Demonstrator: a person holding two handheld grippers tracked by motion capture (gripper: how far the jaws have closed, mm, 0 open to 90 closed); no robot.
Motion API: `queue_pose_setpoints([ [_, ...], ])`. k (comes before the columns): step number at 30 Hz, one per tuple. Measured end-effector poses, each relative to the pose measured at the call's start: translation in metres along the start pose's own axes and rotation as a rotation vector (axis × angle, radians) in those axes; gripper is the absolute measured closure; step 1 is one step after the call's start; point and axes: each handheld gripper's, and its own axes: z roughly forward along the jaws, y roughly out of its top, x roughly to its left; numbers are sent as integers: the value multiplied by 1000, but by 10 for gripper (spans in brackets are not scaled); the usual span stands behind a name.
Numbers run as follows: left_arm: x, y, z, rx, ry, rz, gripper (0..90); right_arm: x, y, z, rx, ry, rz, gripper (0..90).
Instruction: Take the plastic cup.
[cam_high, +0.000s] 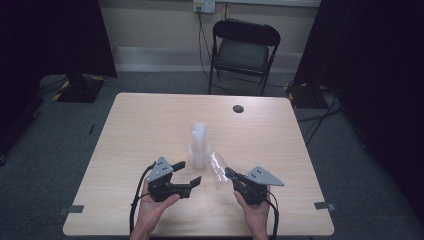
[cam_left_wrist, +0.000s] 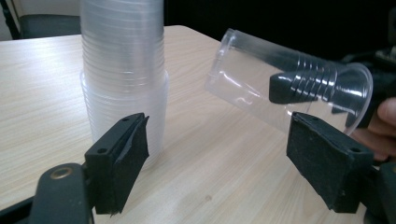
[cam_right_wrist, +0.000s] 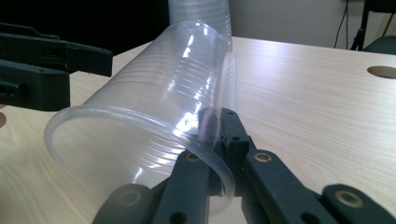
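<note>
The cup stack (cam_high: 199, 145) blocks the table (cam_high: 150, 125) centre; bare wood lies open on either side.

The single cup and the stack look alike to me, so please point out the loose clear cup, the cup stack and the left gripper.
loose clear cup (cam_left_wrist: 252, 88), left gripper view, on its side wall.
cup stack (cam_high: 199, 145), high view, on the stack's middle.
left gripper (cam_high: 187, 172), high view, midway between its fingertips.

No readable text, labels, brands or numbers anywhere. The clear plastic cups (cam_left_wrist: 122, 70) are unprinted, the tabletop (cam_high: 150, 130) is bare wood grain, and the wall socket plate (cam_high: 204, 5) is too small to read any marking on it.
</note>
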Motion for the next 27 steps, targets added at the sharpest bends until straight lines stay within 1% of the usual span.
queue_pose_setpoints([
  [2, -1, -1, 1, 10, 1, 18, 197, -1, 2, -1, 18, 3, -1, 893],
  [3, -2, -1, 1, 34, 2, 13, 175, 0, 3, -1, 22, 6, 1, 893],
  [4, -2, -1, 1, 46, -12, 7, 157, -1, 4, -1, 31, 10, 1, 893],
  [5, -1, -1, 1, 49, -24, 8, 163, -1, 4, -1, 42, 13, 1, 892],
  [6, -2, -1, 1, 49, -32, 22, 164, -1, 4, -1, 55, 19, -4, 886],
  [7, -3, -2, 1, 51, -34, 56, 162, -1, 4, -1, 59, 27, -10, 886],
  [9, -5, -2, 1, 54, -32, 73, 164, -1, 5, 0, 85, 40, -14, 889],
  [12, -7, -3, 1, 64, -11, 127, 180, -2, 6, 1, 113, 57, -15, 892],
  [13, -7, -4, 2, 60, -9, 134, 181, -2, 7, 1, 124, 61, -15, 892],
  [15, -9, -4, 2, 60, -2, 170, 181, -2, 8, 2, 142, 71, -12, 892],
  [17, -10, -5, 4, 58, 0, 191, 189, -1, 9, 2, 160, 81, -9, 892],
  [18, -11, -5, 4, 59, 4, 217, 200, -2, 9, 2, 165, 85, -9, 891],
  [19, -12, -6, 5, 55, 7, 230, 211, -2, 10, 2, 175, 92, -9, 891],
  [20, -12, -6, 5, 63, 8, 259, 217, -2, 11, 2, 182, 96, -8, 891],
  [21, -13, -7, 6, 61, 13, 263, 216, -2, 12, 2, 189, 100, -9, 891],
  [23, -14, -8, 8, 78, 18, 301, 216, -2, 13, 3, 205, 112, -8, 892],
  [25, -15, -9, 10, 86, 16, 315, 217, -3, 14, 4, 225, 125, -9, 894],
  [26, -15, -9, 11, 103, 10, 316, 224, -3, 15, 5, 243, 134, -12, 895],
  [27, -15, -9, 12, 117, 15, 313, 239, -3, 16, 6, 262, 137, -14, 895],
])
